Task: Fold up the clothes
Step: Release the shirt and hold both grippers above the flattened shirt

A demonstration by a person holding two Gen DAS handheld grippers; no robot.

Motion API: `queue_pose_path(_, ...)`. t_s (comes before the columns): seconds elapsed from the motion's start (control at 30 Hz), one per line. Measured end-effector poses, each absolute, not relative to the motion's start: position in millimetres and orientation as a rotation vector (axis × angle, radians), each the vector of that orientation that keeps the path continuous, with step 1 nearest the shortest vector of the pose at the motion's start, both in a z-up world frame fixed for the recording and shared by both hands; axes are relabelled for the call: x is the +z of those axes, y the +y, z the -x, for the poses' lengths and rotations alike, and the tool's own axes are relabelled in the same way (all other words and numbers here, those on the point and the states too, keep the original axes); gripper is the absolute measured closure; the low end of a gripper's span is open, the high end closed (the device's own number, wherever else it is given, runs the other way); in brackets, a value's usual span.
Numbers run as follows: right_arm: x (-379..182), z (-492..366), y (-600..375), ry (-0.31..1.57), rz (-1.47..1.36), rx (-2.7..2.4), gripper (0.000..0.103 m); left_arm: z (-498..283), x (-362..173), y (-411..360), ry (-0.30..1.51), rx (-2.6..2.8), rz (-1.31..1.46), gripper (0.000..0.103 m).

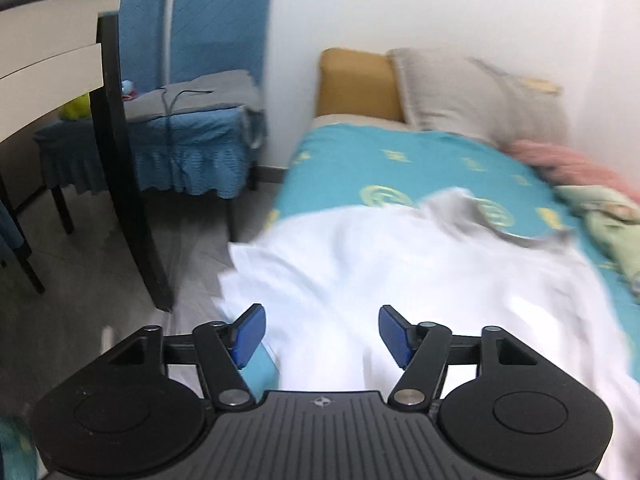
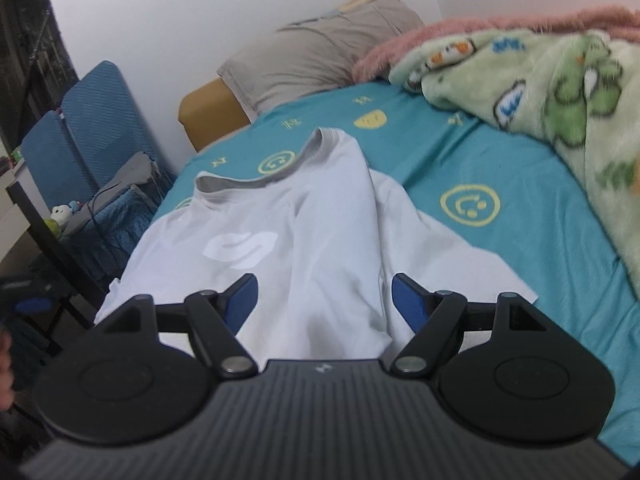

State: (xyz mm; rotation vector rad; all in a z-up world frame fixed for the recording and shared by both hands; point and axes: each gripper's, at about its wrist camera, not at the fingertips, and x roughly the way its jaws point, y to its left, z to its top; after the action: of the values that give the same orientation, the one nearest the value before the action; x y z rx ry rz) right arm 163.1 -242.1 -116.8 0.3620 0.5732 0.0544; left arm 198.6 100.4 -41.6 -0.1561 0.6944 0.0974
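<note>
In the left wrist view, a white T-shirt point(image 1: 380, 272) is seen spread over the near part of a bed covered by a teal sheet point(image 1: 400, 160) printed with yellow smiley faces. The garment is blurred here, so its folds are hard to read; a grey collar band point(image 1: 480, 216) is made out at its far edge, and one side of the cloth hangs over the bed's edge towards the grey floor point(image 1: 100, 280). The left gripper point(image 1: 322, 336) is held above the shirt with its blue pads spread apart and nothing clamped between them. A grey pillow point(image 1: 460, 92) lies at the head of the bed, and a chair with a blue cover point(image 1: 200, 80) stands beside it. In the right wrist view, the same T-shirt point(image 2: 304, 232) is shown sharply: it lies chest up on the sheet point(image 2: 500, 152), a pale rounded logo point(image 2: 240, 246) is printed on the front, the grey collar point(image 2: 248, 180) points towards the pillow point(image 2: 320, 48), and a raised ridge of cloth runs down its middle while a flat part is spread to the right. The right gripper point(image 2: 324, 300) is poised over the lower part of the shirt, jaws wide, with no cloth pinched. A green cartoon-print blanket point(image 2: 560, 92) is bunched on the right of the bed.
</note>
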Motion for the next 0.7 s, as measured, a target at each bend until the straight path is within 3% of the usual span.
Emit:
queue_pose_path(0.33,-81.2,-116.8,-239.3,0.49,-0.31,0.053,0.028,-84.7,-13.5,27.6,0.587,-0.039,0.152,0.025)
queue_pose_path(0.6,-69.6,-97.8,-232.0,0.49,-0.301,0.073,0.028,-65.1,-21.9,17.2,0.602,-0.084,0.112,0.022)
queue_pose_path(0.63,-68.7,-96.2,-229.8,0.489,-0.29,0.07,0.032,-64.5,-22.2,16.6,0.601,-0.082,0.105,0.022)
queue_pose_path(0.67,-67.9,-95.1,-227.8,0.489,-0.277,0.063,0.042,-65.4,-22.6,18.1,0.6,-0.08,0.104,0.022)
queue_pose_path(0.7,-67.3,-94.6,-226.7,0.486,-0.267,0.058,0.045,-66.6,-23.0,20.0,0.599,-0.078,0.105,0.022)
